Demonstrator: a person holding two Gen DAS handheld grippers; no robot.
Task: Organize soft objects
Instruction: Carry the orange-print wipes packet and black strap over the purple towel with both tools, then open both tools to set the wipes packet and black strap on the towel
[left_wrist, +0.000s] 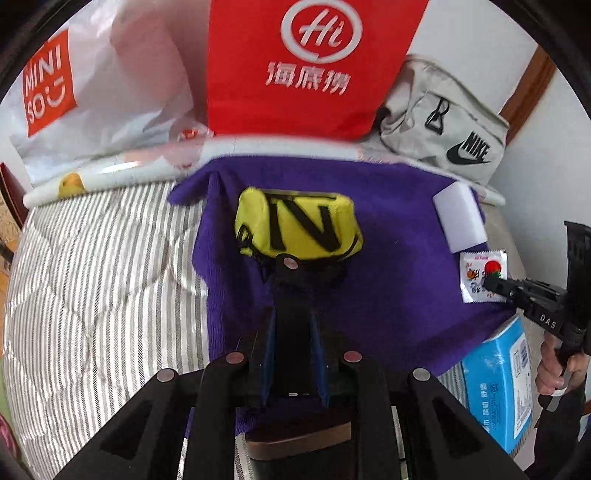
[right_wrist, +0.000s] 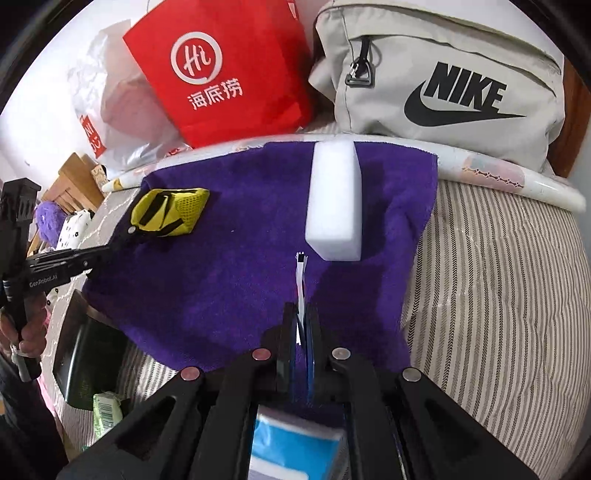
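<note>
left gripper (left_wrist: 291, 264): black frame, blue finger pads, round silver screws, white "GenRobot.AI" lettering | right gripper (right_wrist: 301, 314): same black build, blue pads, "DAS" marking, black handle grip

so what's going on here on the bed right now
A person holds a gripper in each hand over a purple towel spread on a striped bed. The left gripper is shut on a yellow pouch. The right gripper is shut on a small printed packet, seen edge-on from its own camera. A white sponge block lies on the towel, untouched.
</note>
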